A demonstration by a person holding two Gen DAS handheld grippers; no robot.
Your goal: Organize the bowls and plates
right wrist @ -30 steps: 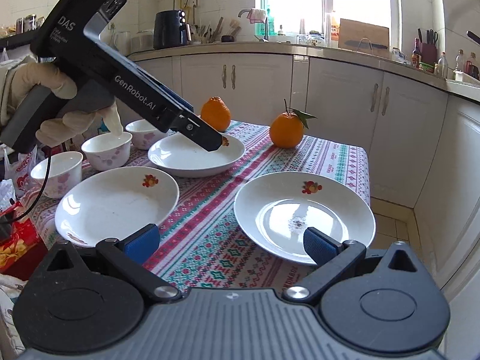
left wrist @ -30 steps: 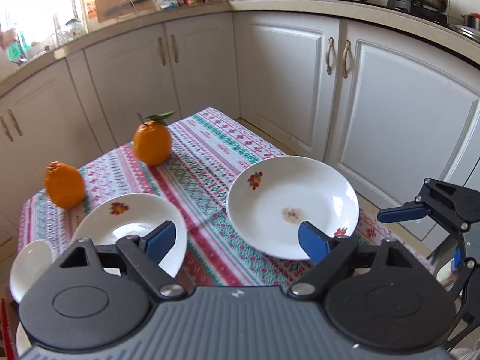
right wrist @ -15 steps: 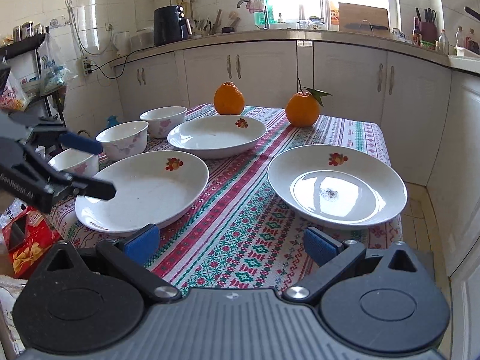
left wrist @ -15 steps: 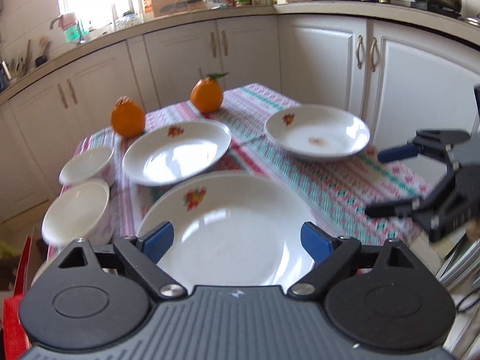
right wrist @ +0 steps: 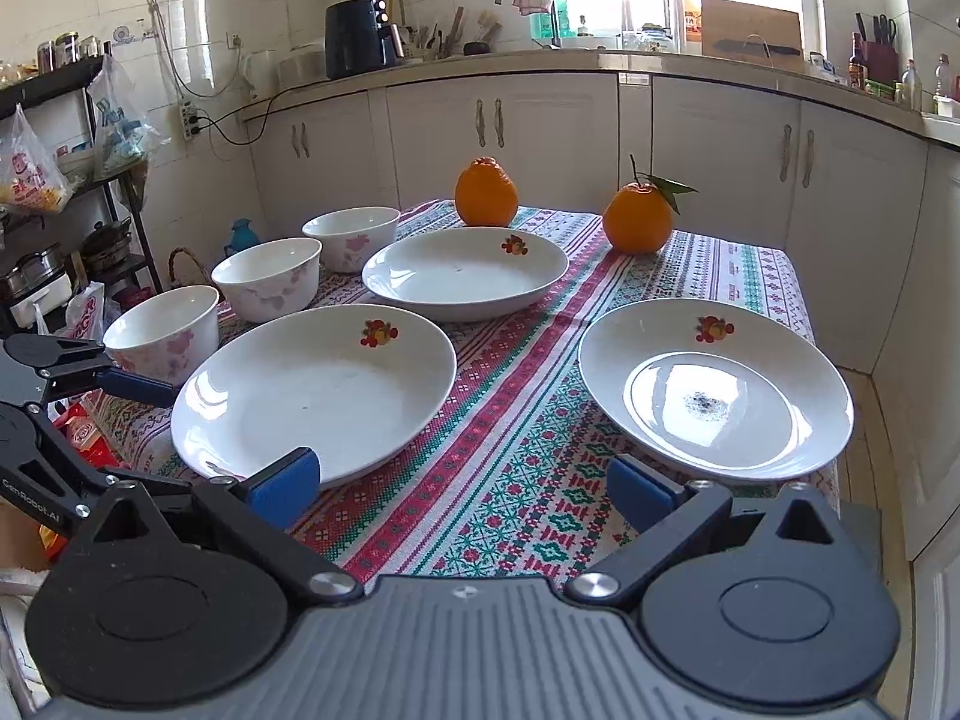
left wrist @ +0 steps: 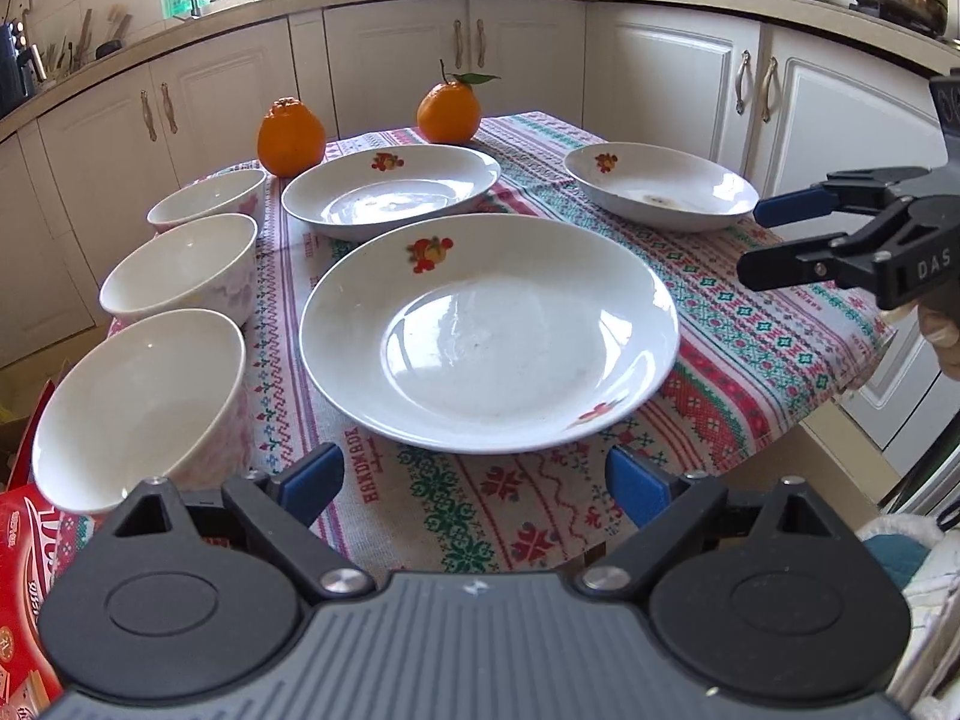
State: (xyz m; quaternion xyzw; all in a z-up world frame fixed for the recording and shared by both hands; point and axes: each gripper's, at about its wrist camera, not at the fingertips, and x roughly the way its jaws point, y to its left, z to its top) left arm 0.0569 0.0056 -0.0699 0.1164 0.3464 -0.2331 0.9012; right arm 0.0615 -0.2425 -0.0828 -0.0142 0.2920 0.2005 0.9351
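Three white plates with a fruit motif lie on the patterned tablecloth: a near plate (left wrist: 489, 330) (right wrist: 315, 390), a far plate (left wrist: 390, 189) (right wrist: 465, 270) and a right plate (left wrist: 660, 183) (right wrist: 714, 390) with a dark speck. Three white bowls with pink flowers stand in a row at the left: near (left wrist: 141, 408) (right wrist: 162, 333), middle (left wrist: 180, 267) (right wrist: 267, 276), far (left wrist: 207, 198) (right wrist: 351, 234). My left gripper (left wrist: 474, 480) is open and empty at the near table edge, before the near plate. My right gripper (right wrist: 462, 483) is open and empty at the near edge, between the near and right plates.
Two oranges (left wrist: 291, 135) (left wrist: 450, 111) sit at the far end of the table. White kitchen cabinets (left wrist: 522, 60) surround it. A red packet (left wrist: 24, 546) lies low at the left. A shelf with bags (right wrist: 54, 138) stands left of the table.
My left gripper has swung left and pulled back from over the table to its near edge, now facing the near plate. My right gripper has backed off slightly. The dishes have not moved.
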